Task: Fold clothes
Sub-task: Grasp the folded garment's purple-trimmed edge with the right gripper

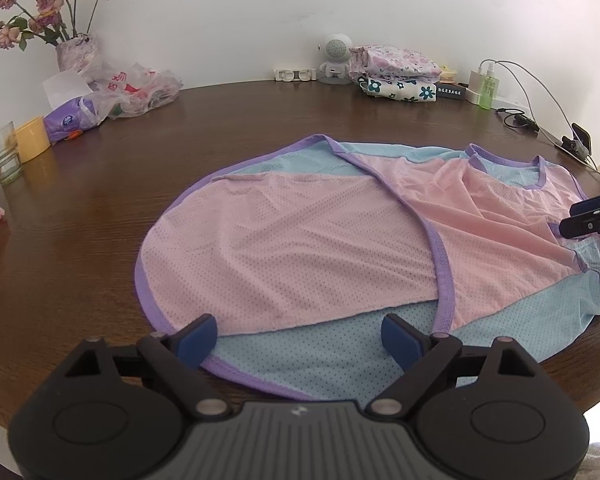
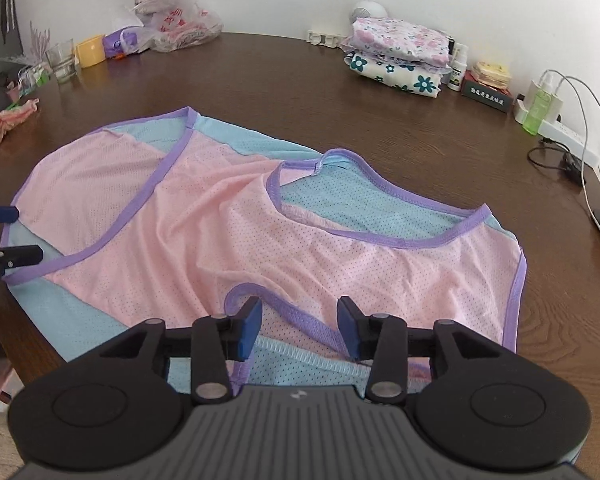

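The shirt (image 1: 320,240) is spread flat mid-table (image 1: 260,120), one flap already lying over the pink. Both grippers sit at its near edge, left (image 1: 298,338) and right (image 2: 299,328), jaws apart, probably lining up a hem grab. The near hem's cut off, so can't say how it lies.

Pink and light-blue perforated mesh-cloth top with purple binding (image 1: 300,240): thin, matt, finely dotted with holes, softly creased. Dark brown wooden worktop (image 1: 240,120): visible grain, semi-gloss, reflects wall light. Left gripper (image 1: 298,334): matt black plastic arms, dull blue pads, bare metal pivot pins, ribbed grey housing. Right gripper (image 2: 298,326): same finish. Clear drinking glass (image 1: 1,156): glossy. Crinkled translucent plastic bag (image 1: 140,88): shiny. Folded floral cloth stack (image 2: 400,56): matt.
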A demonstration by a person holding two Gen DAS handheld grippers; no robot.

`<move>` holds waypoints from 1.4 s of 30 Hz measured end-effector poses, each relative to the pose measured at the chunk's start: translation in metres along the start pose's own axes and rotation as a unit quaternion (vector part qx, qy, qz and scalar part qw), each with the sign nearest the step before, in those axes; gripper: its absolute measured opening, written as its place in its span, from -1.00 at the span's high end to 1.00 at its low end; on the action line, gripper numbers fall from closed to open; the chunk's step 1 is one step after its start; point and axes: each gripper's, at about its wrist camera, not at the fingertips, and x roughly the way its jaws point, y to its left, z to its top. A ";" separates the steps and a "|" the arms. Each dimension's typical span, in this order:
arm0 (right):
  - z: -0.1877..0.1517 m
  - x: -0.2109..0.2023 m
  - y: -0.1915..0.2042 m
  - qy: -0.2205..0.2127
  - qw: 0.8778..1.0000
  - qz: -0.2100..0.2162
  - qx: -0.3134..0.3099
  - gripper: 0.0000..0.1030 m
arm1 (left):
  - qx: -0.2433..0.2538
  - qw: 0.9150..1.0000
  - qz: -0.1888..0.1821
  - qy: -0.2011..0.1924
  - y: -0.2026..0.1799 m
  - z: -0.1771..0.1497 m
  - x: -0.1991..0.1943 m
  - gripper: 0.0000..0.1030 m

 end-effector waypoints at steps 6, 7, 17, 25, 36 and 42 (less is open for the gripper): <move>0.004 0.014 -0.001 0.024 0.999 0.018 -0.021 0.91 | -0.002 1.000 0.002 0.001 -0.001 0.000 0.001 -0.77; 0.004 0.014 -0.003 0.026 0.999 0.020 -0.022 0.92 | -0.003 1.000 0.002 0.002 -0.001 0.001 0.002 -0.78; 0.010 0.003 -0.027 0.022 0.998 0.047 0.018 0.48 | -0.014 1.000 0.000 0.004 0.002 0.002 0.002 -0.85; 0.072 0.030 -0.028 -0.017 0.996 0.075 0.051 0.28 | -0.069 0.998 -0.007 -0.003 0.022 0.008 0.001 -0.85; 0.092 0.087 -0.050 0.026 0.983 0.110 0.142 0.87 | -0.040 0.999 0.009 -0.005 0.017 0.007 0.005 -0.85; 0.089 0.089 -0.064 0.036 0.988 0.076 0.127 0.87 | -0.021 1.000 0.021 -0.005 0.012 0.004 0.006 -0.85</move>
